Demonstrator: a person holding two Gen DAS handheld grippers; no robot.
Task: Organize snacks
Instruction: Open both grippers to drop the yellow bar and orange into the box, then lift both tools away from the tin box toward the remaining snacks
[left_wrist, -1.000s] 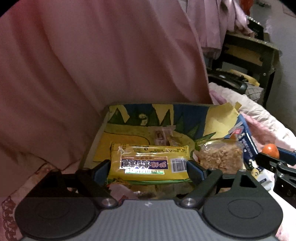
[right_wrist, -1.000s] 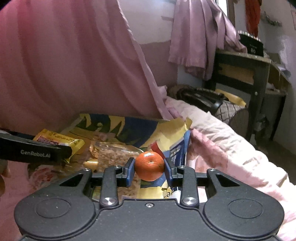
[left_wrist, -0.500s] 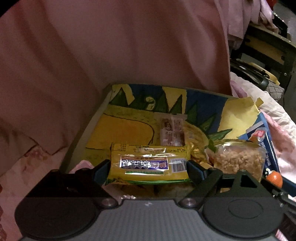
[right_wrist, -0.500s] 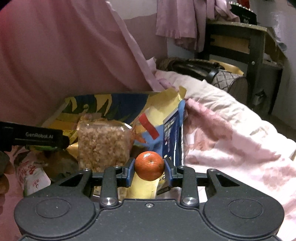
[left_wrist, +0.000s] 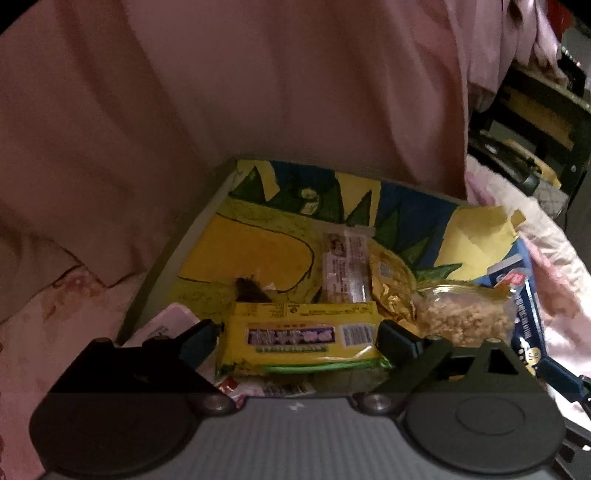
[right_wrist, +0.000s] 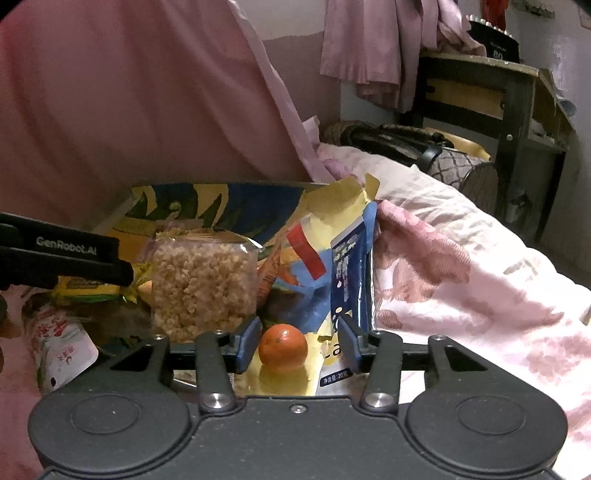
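Loosely between opening right claw (right_wrist: 301, 345) pads: round, glossy tangerine (right_wrist: 283, 346).

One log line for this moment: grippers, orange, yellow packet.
left gripper: opening around yellow packet | right gripper: opening, orange released, resting between fingers | box: holds snacks

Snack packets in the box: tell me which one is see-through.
The bag of puffed grain, standing beside the yellow packet. Its pale crumbly contents show through the clear wrap; the other packets are printed and opaque.

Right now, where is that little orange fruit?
In the right wrist view the orange sits low in the middle, between the opening jaws of the right gripper, beside the clear bag of puffed snack.
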